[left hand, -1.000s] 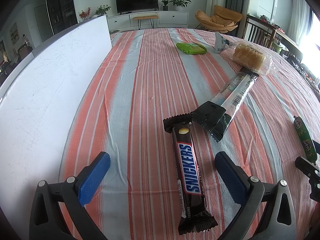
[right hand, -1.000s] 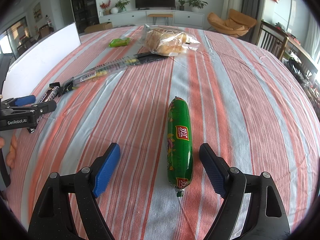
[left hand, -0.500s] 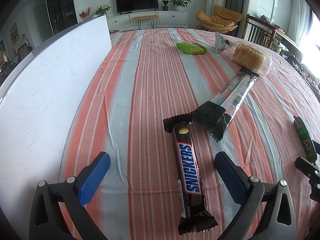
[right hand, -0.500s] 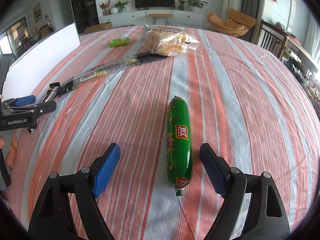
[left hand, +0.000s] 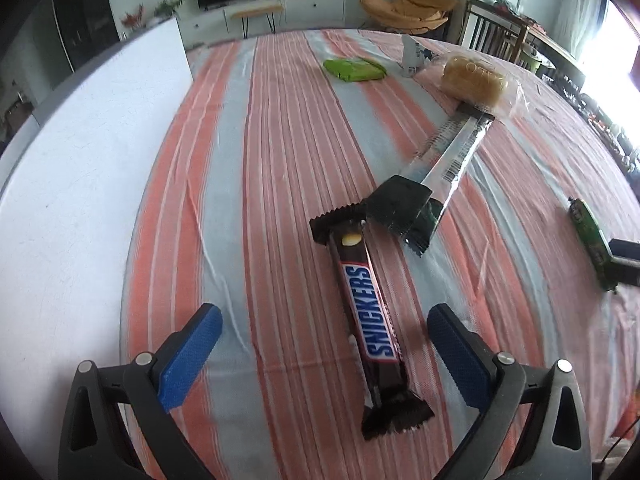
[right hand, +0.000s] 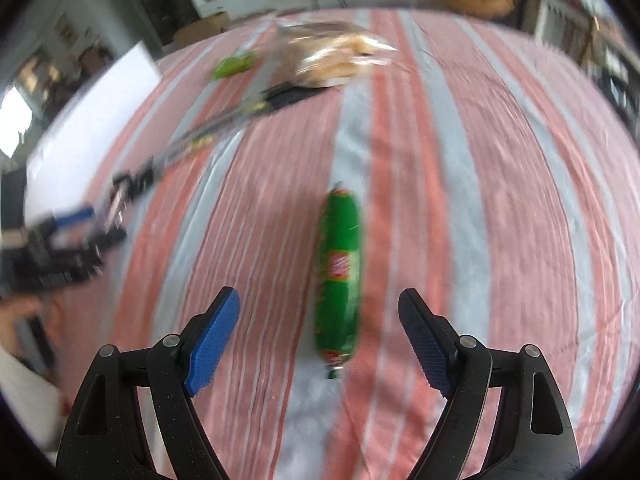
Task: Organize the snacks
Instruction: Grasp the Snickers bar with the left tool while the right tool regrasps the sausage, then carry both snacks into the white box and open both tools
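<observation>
Both tools gape wide, the left tool point(left hand: 320, 340) straddling the Snickers bar point(left hand: 370, 316) and the right tool point(right hand: 320, 332) the green sausage point(right hand: 338, 272), and a skewed closing pinch could squirt either slick wrapper sideways across the table point(left hand: 280, 140).

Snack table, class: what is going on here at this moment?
A person holds a two-finger claw in each hand over a striped tablecloth strewn with snacks. The left claw is open, straddling a Snickers bar. The right claw is open around a green sausage. Neither snack is gripped. Bagged bread, a long clear packet and a green pouch lie farther off.
</observation>
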